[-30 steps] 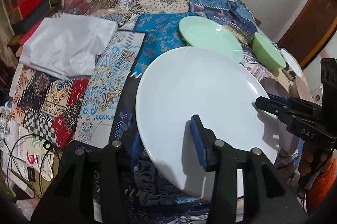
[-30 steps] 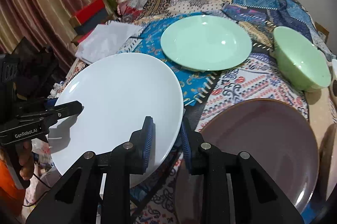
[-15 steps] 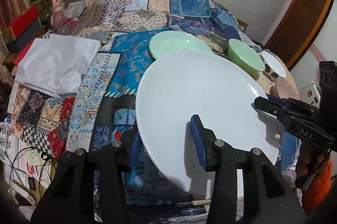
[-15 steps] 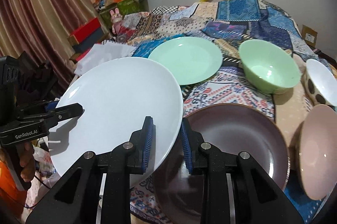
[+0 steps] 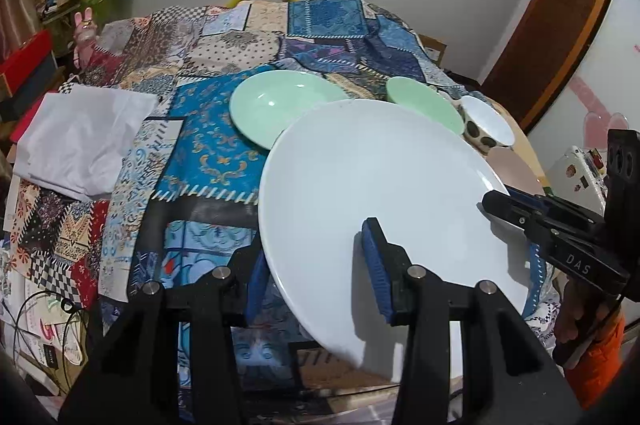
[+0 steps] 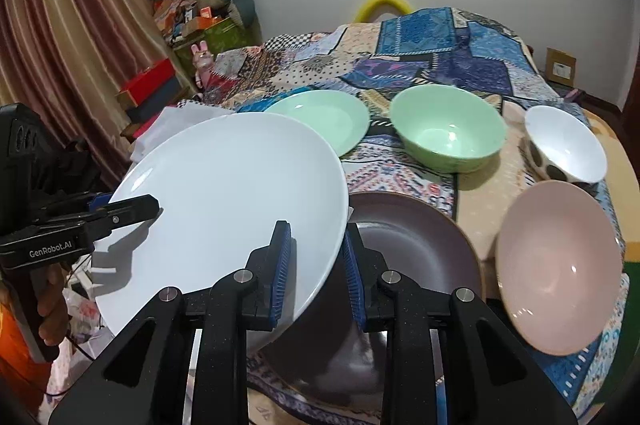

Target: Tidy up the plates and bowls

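Glossy round white plate, smooth, seemingly ceramic, above patchwork cloth

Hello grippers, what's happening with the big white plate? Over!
Left gripper and right gripper both shut on big round white plate, held tilted above the quilt. Dark brown plate right below. Nothing blocking.

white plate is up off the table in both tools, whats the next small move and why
Probably carry the white plate sideways over the dark brown plate and lower it there. Both the left tool and right tool clamp opposite rims, it hangs tilted, and the brown plate lies flat and empty beside it.
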Demonstrator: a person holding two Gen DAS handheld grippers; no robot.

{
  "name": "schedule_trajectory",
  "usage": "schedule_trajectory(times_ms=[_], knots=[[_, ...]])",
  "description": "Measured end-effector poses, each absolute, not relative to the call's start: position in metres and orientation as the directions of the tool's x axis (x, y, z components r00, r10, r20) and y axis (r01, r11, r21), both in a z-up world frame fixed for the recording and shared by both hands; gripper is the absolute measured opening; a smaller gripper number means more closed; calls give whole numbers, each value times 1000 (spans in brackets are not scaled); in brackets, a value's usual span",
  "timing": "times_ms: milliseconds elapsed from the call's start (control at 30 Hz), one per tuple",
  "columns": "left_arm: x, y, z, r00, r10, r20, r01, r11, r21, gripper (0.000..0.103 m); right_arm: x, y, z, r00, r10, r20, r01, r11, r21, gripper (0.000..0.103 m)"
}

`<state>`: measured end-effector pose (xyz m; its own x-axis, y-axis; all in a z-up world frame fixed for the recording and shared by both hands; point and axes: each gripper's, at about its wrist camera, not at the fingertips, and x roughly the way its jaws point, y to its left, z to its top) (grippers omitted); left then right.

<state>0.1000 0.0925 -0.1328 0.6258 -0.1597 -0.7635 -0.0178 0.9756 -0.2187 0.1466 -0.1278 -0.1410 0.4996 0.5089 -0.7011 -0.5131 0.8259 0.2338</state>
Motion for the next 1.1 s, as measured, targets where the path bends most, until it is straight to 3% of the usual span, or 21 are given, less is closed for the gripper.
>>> schedule_trajectory(times_ms=[500,1100], knots=[[113,44,-139,594,-209,-777,59,974,-217,44,137,-178,-143,540,473,-696,-441,863,244,24],[138,12,-188,485,-249,-838,91,968,-235,44,140,-211,-179,502,430,-751,-359,893,271,24]])
